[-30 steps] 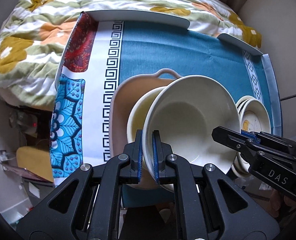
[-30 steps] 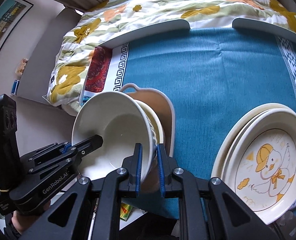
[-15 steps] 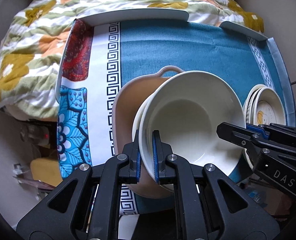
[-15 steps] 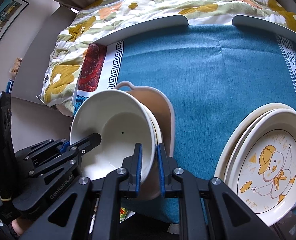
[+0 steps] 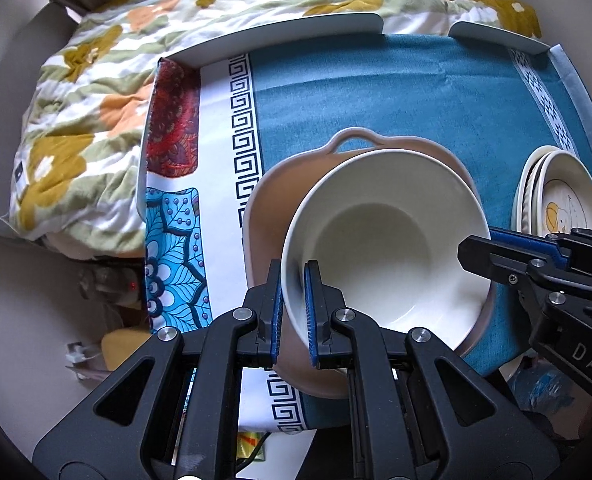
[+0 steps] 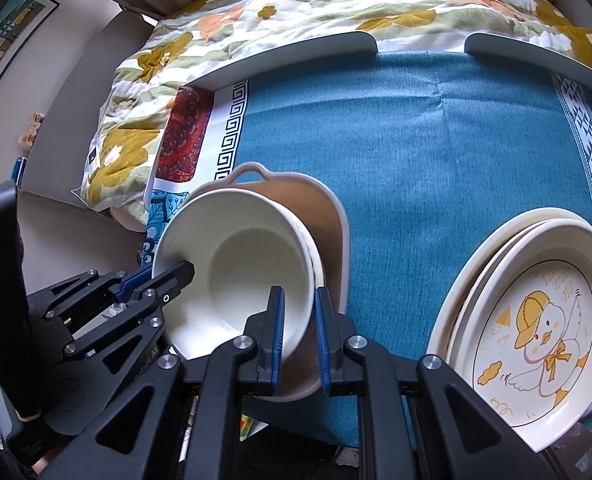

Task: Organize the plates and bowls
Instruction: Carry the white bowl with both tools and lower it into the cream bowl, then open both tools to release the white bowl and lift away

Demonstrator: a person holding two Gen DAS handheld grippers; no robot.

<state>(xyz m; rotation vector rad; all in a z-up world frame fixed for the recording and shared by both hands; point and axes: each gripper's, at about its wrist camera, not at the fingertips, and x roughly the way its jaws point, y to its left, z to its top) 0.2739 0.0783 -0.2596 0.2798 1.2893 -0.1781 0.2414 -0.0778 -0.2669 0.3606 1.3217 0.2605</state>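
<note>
A cream bowl point(image 5: 383, 240) point(image 6: 240, 268) is nested in a second cream bowl point(image 6: 311, 256), whose rim shows behind it, inside a pinkish-beige handled dish point(image 5: 272, 216) point(image 6: 327, 216). My left gripper point(image 5: 294, 312) is shut on the top bowl's near-left rim. My right gripper point(image 6: 299, 336) is shut on its opposite rim and shows in the left wrist view point(image 5: 475, 252). A stack of cream plates, the top one with a duck drawing point(image 6: 535, 320) point(image 5: 555, 196), lies to the right.
A teal patterned cloth point(image 6: 435, 128) point(image 5: 375, 92) covers the table, with low white rails point(image 6: 296, 52) at the far edge. A floral quilt point(image 5: 96, 100) lies behind and to the left. The table's near edge is right under the dish.
The held bowl has tilted down from steep to nearly level and sunk into the bowl beneath. Both grippers have kept their grip on its rim.
</note>
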